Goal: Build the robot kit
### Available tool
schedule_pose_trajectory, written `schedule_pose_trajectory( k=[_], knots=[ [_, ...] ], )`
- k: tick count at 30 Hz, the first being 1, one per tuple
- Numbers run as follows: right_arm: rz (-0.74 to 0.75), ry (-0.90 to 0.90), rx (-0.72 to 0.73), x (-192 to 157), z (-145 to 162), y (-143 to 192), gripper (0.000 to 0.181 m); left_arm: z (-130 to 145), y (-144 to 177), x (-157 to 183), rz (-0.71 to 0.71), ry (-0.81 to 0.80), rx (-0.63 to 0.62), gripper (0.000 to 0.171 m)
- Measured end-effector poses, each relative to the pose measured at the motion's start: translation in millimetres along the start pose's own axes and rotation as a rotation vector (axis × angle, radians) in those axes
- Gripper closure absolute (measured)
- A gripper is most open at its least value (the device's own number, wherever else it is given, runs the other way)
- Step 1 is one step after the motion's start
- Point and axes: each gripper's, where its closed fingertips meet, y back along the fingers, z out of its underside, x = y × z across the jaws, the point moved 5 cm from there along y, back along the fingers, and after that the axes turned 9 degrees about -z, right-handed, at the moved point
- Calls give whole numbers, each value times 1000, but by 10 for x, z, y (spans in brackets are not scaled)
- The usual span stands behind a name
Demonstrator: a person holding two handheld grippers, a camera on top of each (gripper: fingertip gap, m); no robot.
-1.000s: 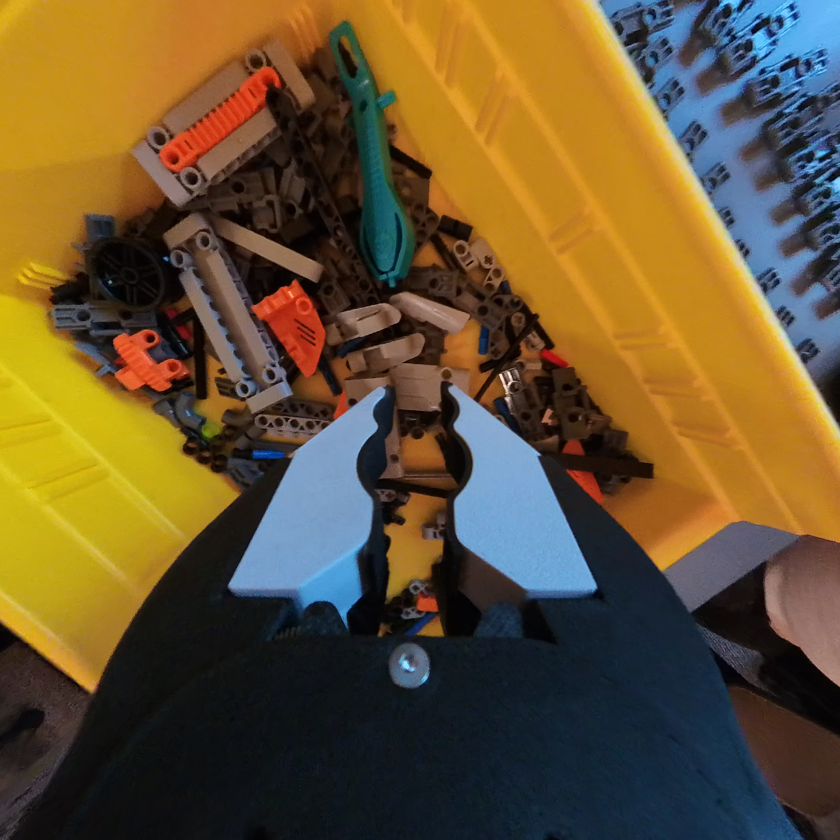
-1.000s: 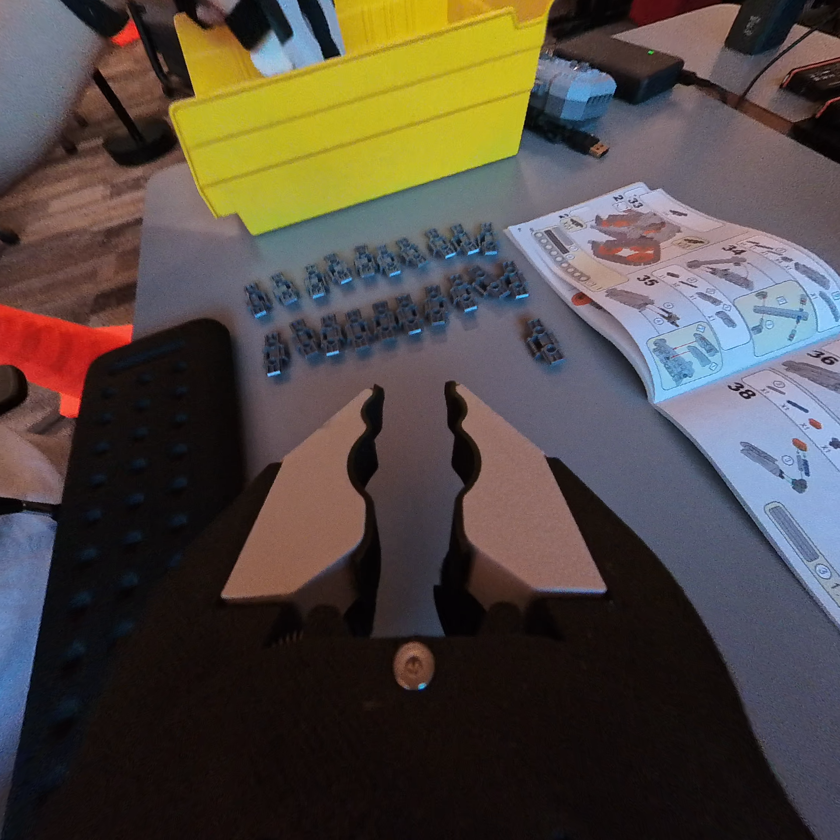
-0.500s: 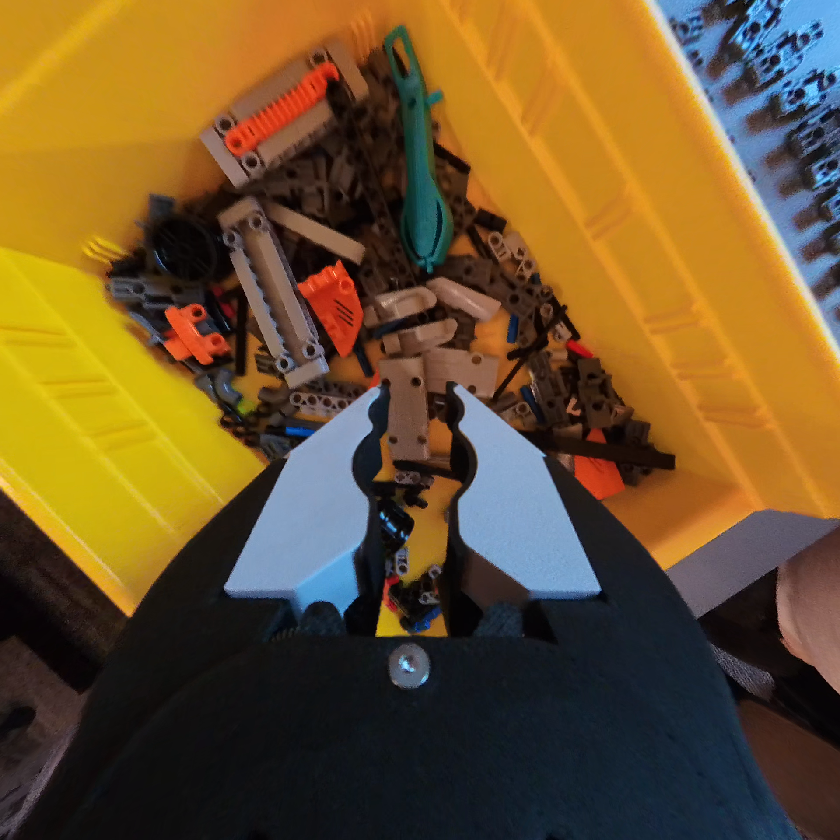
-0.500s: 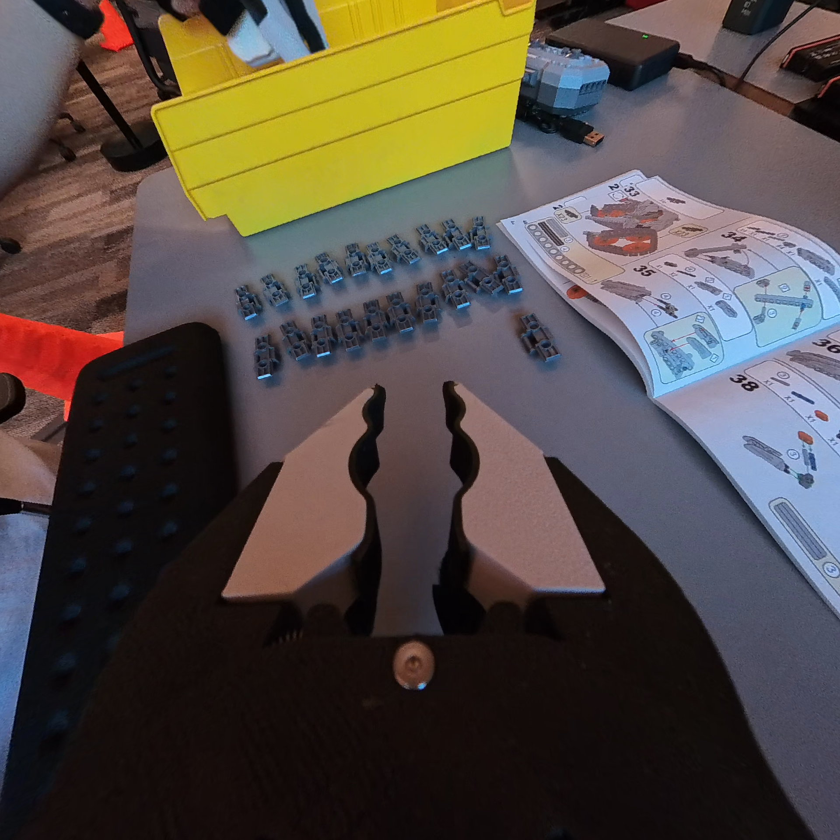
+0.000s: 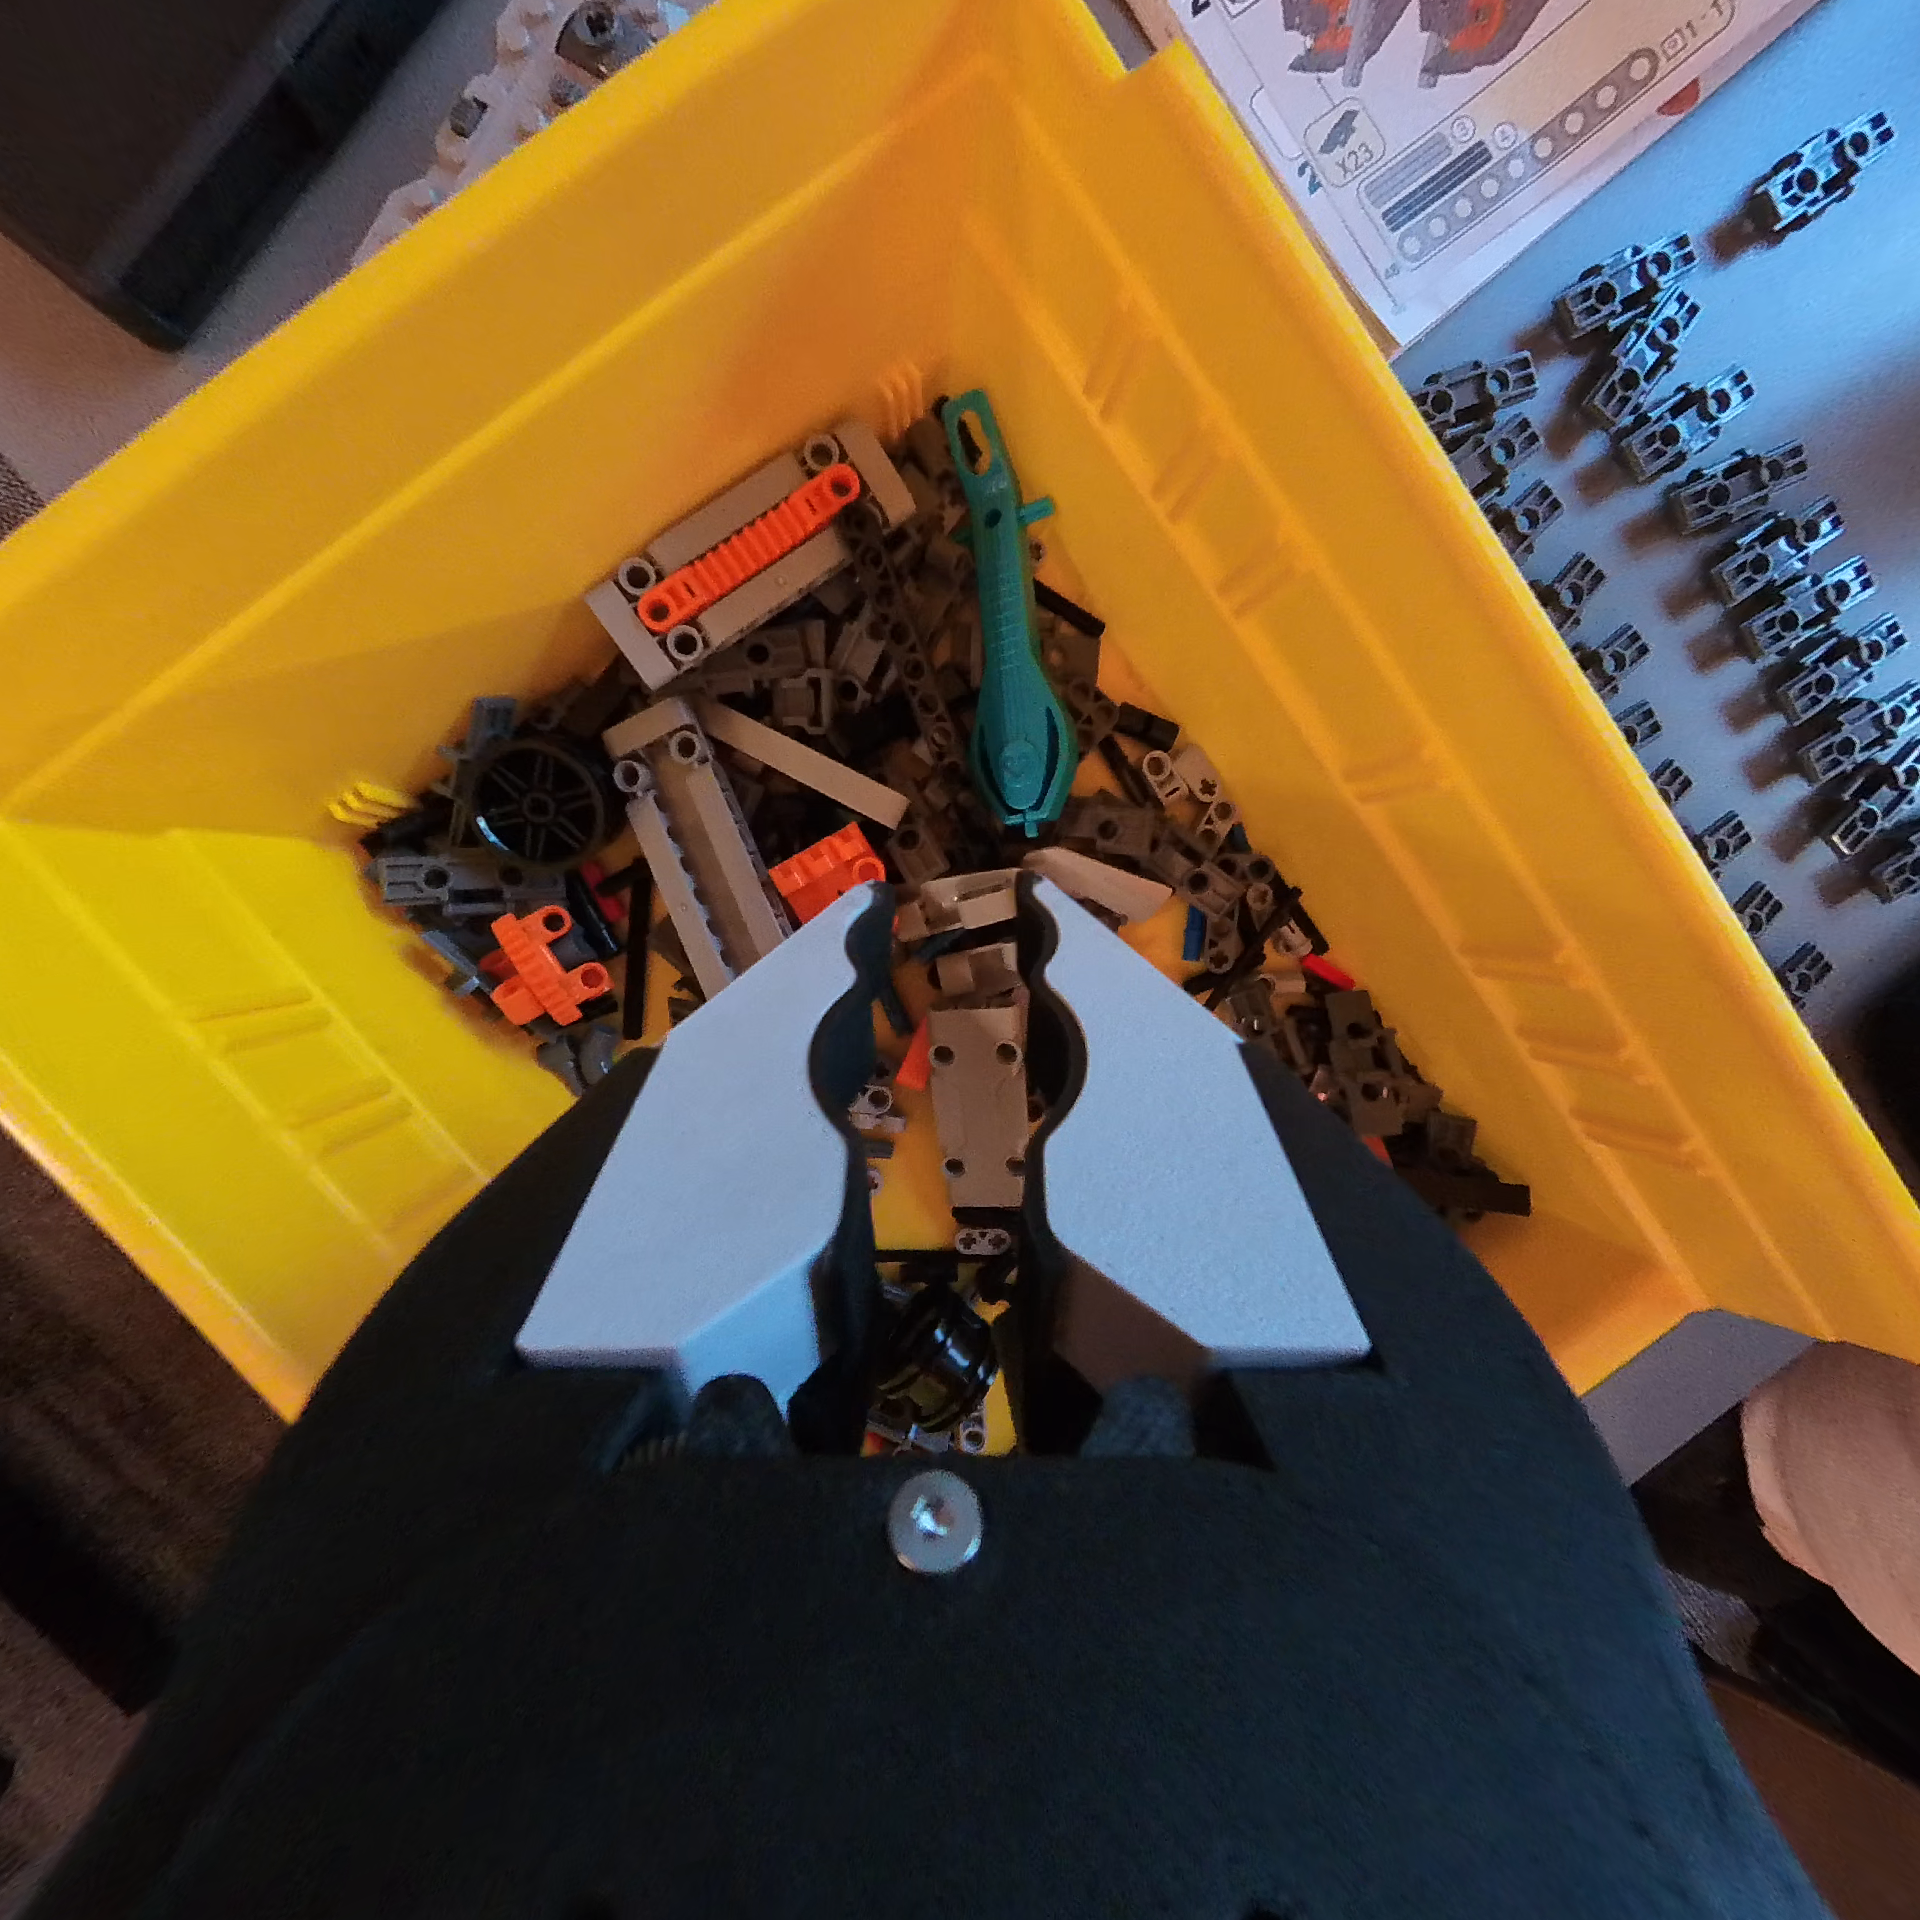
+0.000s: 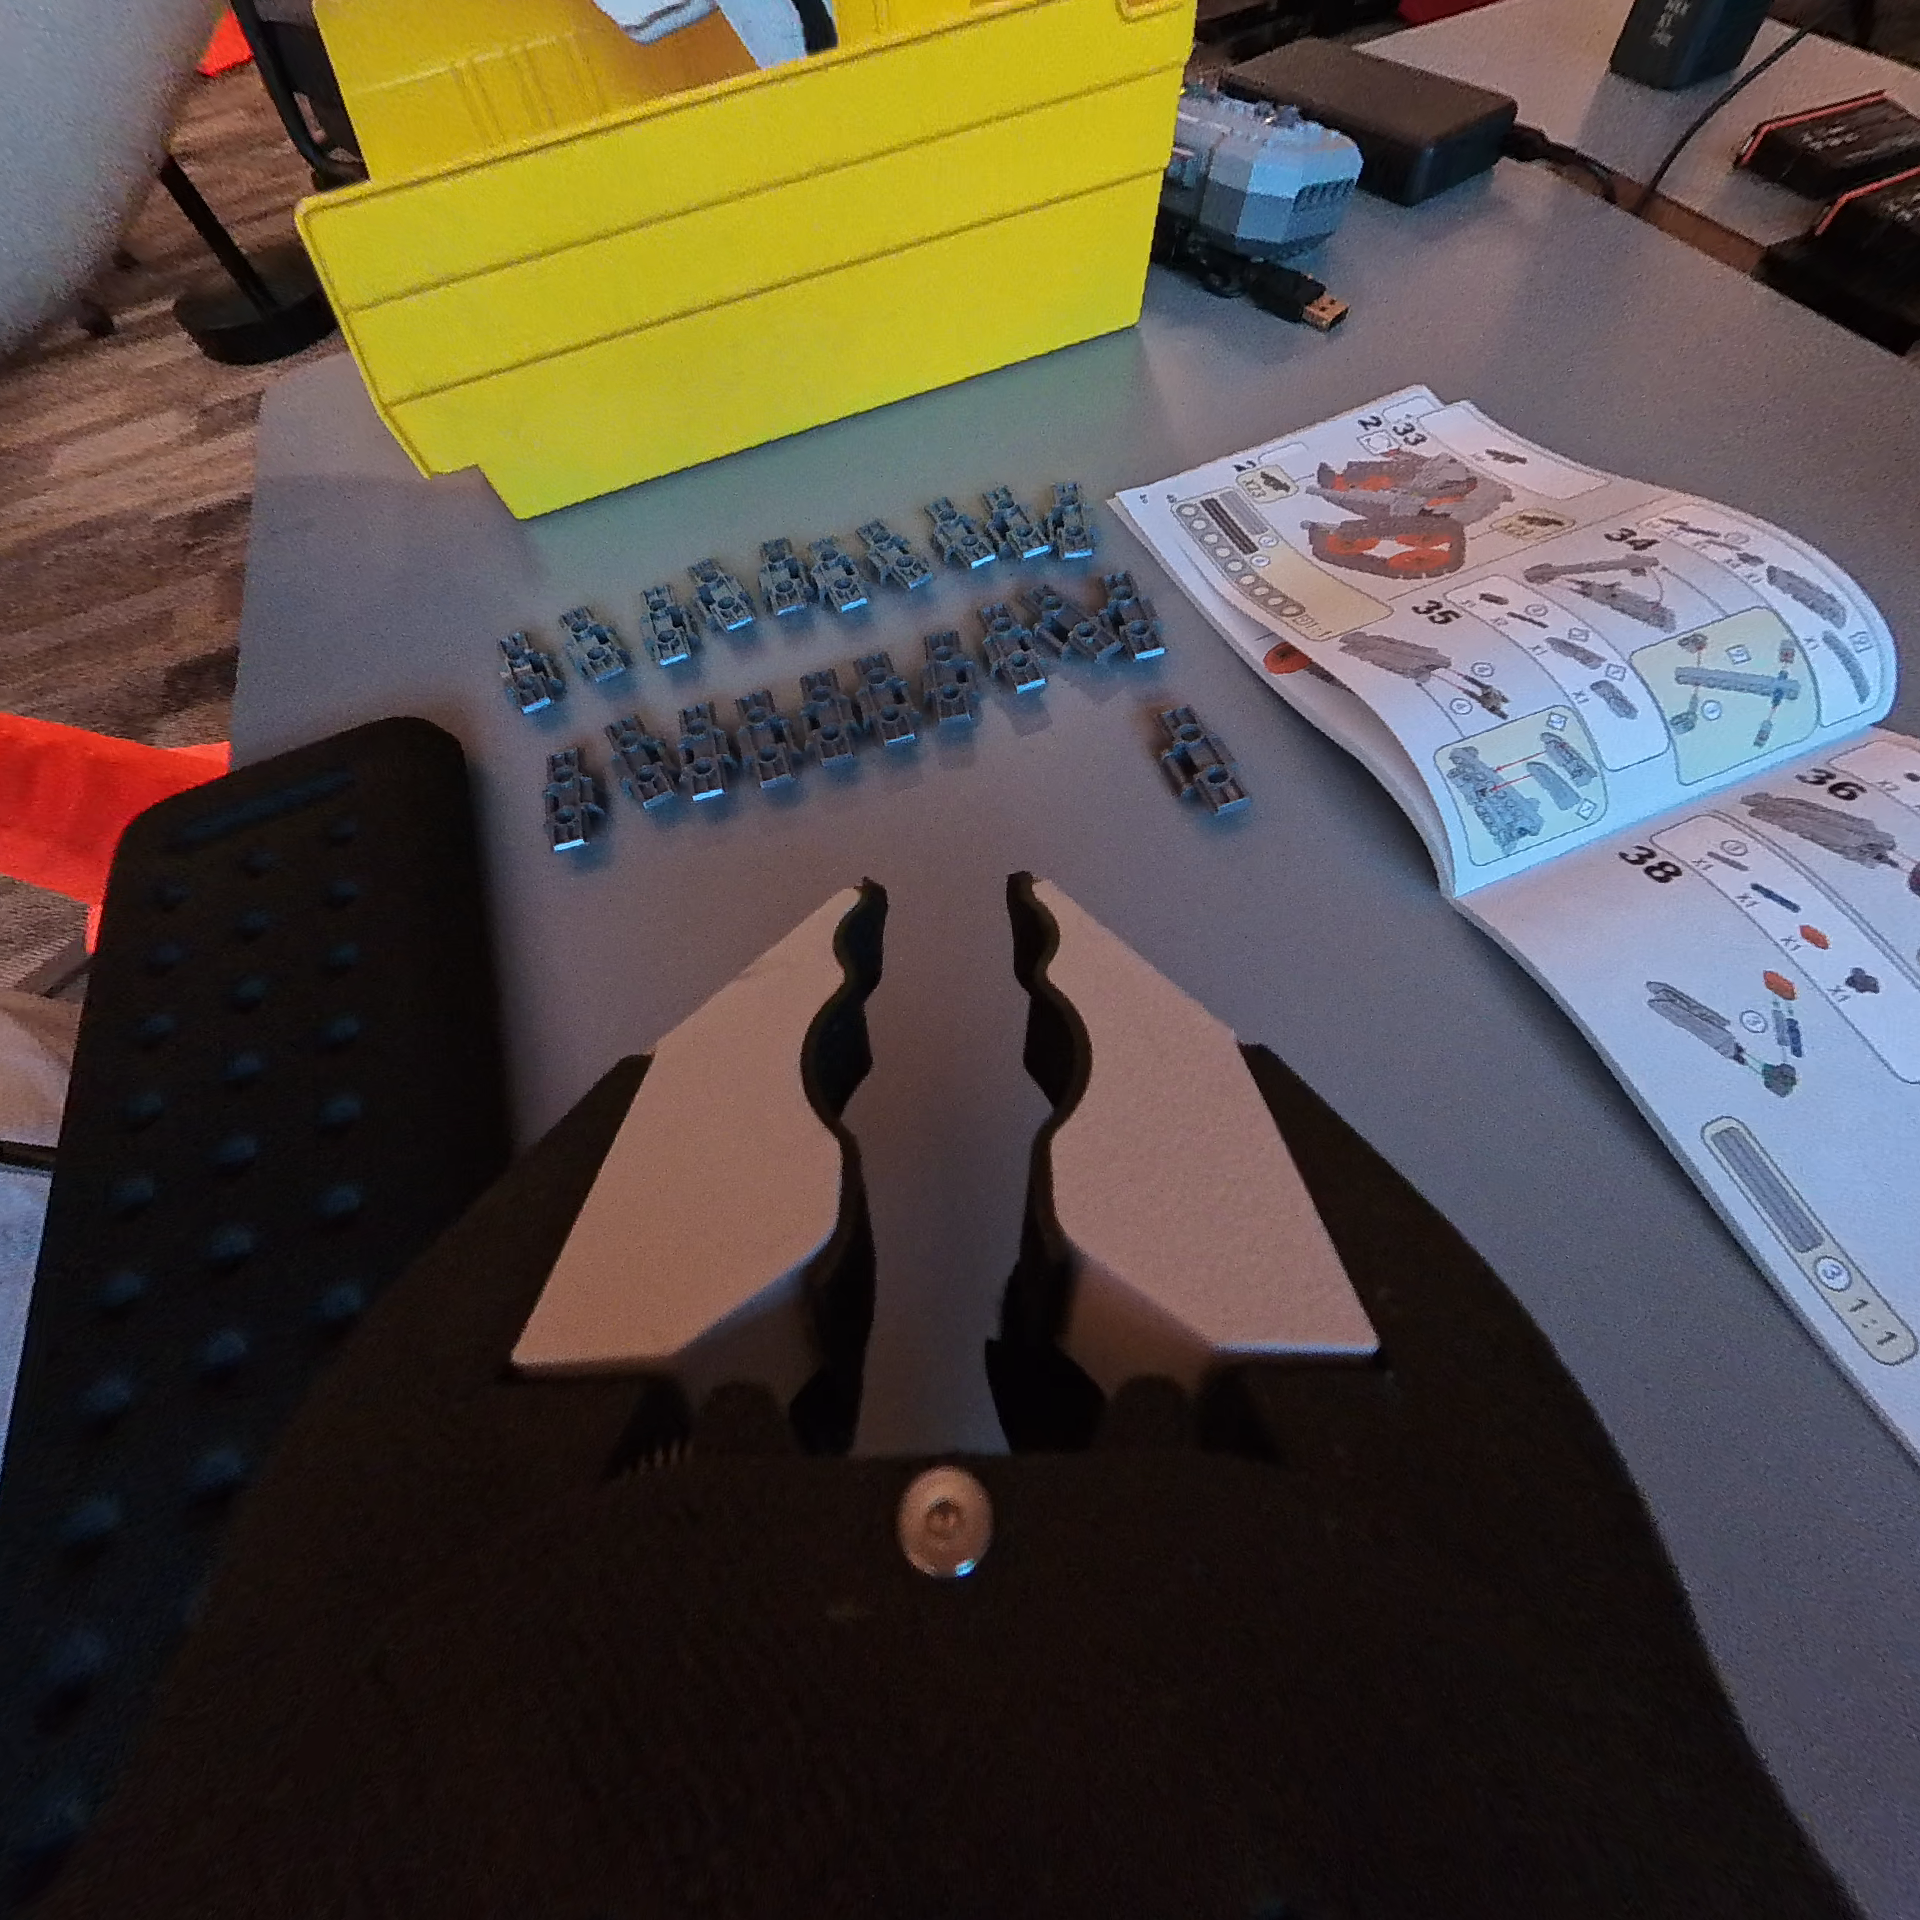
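Here, in the left wrist view, the left gripper (image 5: 951, 904) hangs over a yellow bin (image 5: 1299, 582) of loose building pieces, fingers parted by a narrow gap and gripping nothing. Seen through that gap, a tan plate piece (image 5: 977, 1101) lies with its long axis along the fingers. A green tool (image 5: 1013, 644) lies beyond, handle pointing away.

In the right wrist view, the right gripper (image 6: 945, 894) sits above bare grey tabletop (image 6: 1351, 987), fingers equally parted and empty. Two rows of small grey connectors (image 6: 831, 644) lie ahead, an open instruction booklet (image 6: 1558, 727) to the right.
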Motion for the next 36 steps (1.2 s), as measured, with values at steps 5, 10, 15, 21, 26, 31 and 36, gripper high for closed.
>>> schedule_pose_trajectory(
  k=[5,10,15,21,26,31,36],
  knots=[
    [2,1,-6,14,14,4,158,22,-47,-1,4,8,-24,151],
    [-4,-3,-11,22,19,-12,158,26,-64,9,-8,-10,-34,156],
    [-4,-4,-18,29,24,-31,158,57,-215,70,48,2,-88,164],
    [-1,-9,-16,41,27,-26,158,112,-421,27,-9,20,-148,165],
    [-2,-3,-31,40,42,-36,159,136,-471,4,-34,3,-162,158],
    [-4,12,-62,20,73,-63,159,100,-498,-16,-14,26,-152,158],
    [-2,21,-78,6,91,-70,158,85,-502,-20,-10,37,-153,159]
  ],
)
